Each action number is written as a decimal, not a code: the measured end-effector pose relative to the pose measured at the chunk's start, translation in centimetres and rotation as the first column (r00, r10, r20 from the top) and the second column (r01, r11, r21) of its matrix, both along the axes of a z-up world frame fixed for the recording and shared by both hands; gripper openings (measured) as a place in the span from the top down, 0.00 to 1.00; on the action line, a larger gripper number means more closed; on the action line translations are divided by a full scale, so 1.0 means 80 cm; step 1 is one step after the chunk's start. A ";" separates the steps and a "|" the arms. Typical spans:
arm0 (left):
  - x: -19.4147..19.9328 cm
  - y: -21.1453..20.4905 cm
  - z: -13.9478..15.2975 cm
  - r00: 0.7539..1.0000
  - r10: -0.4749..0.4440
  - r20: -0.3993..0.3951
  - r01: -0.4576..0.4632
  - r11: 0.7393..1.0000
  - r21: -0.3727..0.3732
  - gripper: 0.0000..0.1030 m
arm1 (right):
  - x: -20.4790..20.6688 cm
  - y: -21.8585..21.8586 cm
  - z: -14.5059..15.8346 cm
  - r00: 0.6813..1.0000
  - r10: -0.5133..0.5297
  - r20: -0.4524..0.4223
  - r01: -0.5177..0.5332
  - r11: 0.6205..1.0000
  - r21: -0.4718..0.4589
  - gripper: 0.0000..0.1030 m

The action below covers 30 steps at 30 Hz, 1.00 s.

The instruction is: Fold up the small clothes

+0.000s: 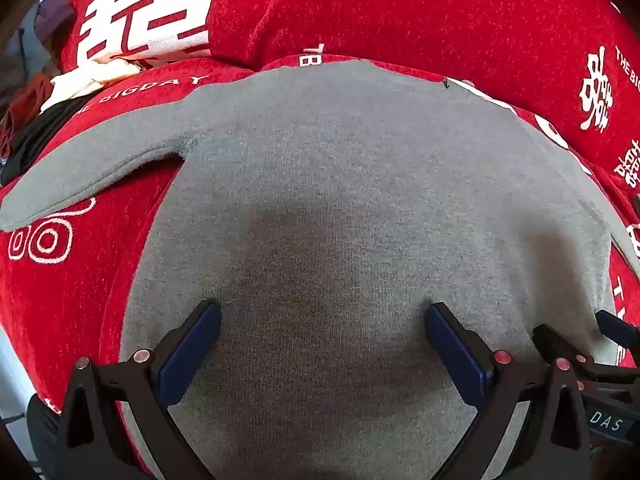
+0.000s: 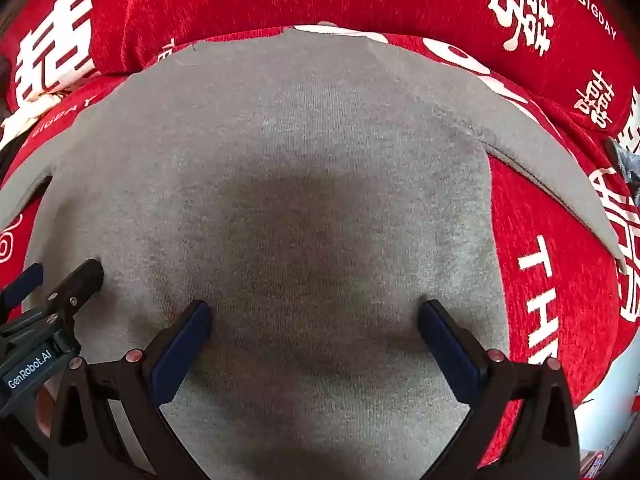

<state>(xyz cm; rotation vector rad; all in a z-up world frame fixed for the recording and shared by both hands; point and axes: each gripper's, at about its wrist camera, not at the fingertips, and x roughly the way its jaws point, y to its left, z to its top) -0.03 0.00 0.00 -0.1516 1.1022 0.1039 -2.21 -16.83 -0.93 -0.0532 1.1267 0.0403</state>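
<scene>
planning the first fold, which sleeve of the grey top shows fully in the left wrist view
The left sleeve, tapering out over the red cloth; the other runs off the right edge.

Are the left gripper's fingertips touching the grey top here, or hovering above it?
Touching. In the left wrist view the left gripper is open and both blue fingertips press into the grey top, dimpling the knit at each tip.

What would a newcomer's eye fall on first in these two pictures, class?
The grey top fills the middle of both views, spread flat with one sleeve stretched out to the left and the other to the right. Under and behind it lies a bright red cover printed with bold white characters. Low in each view, the left gripper and right gripper sit over the top with jaws wide apart.
</scene>
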 end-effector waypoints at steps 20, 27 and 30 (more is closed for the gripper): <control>-0.004 -0.002 -0.002 1.000 0.011 -0.001 -0.011 1.000 0.017 0.00 | -0.003 0.003 0.017 0.999 0.001 0.038 -0.001 1.000 0.008 0.00; -0.003 -0.003 -0.003 1.000 0.009 -0.012 -0.009 1.000 0.015 0.00 | -0.004 0.003 0.010 1.000 0.003 0.026 -0.003 1.000 0.004 0.00; -0.003 -0.003 -0.003 1.000 0.003 -0.018 -0.003 1.000 0.013 0.00 | -0.003 0.004 0.007 1.000 0.002 0.019 -0.002 1.000 0.001 0.00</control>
